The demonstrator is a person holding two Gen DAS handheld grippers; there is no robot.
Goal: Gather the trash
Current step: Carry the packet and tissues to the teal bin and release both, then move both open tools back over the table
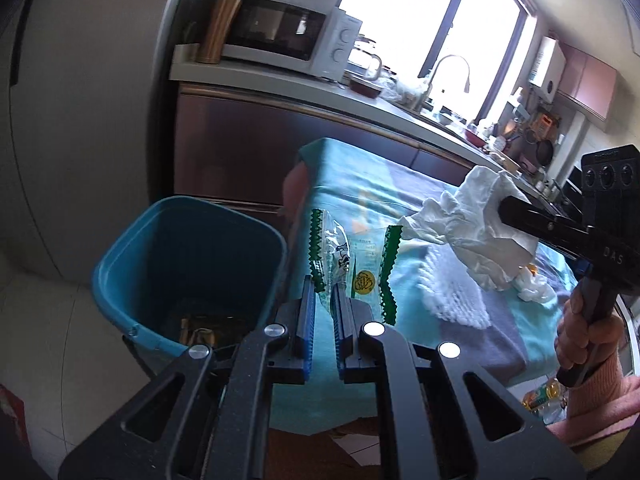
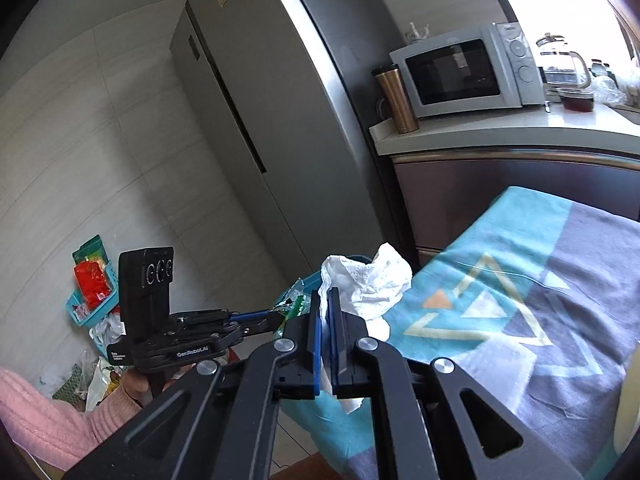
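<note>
My left gripper (image 1: 323,289) is shut on a clear plastic wrapper with green zigzag edges (image 1: 352,256), held over the table edge just right of the blue trash bin (image 1: 120,280). My right gripper (image 2: 329,300) is shut on a crumpled white tissue (image 2: 368,280), held above the table; the tissue also shows in the left wrist view (image 1: 468,224) with the right gripper (image 1: 505,207). The left gripper (image 2: 276,318) shows in the right wrist view with the wrapper (image 2: 294,300). Another white tissue (image 1: 534,290) lies on the table.
The table wears a teal and grey cloth (image 2: 520,264) with a white knitted mat (image 1: 448,292). The bin holds some trash at its bottom (image 1: 200,330). A counter (image 2: 500,128) with microwave (image 2: 460,72) stands behind, a fridge (image 2: 256,112) left of it. A basket (image 2: 90,300) and bags lie on the floor.
</note>
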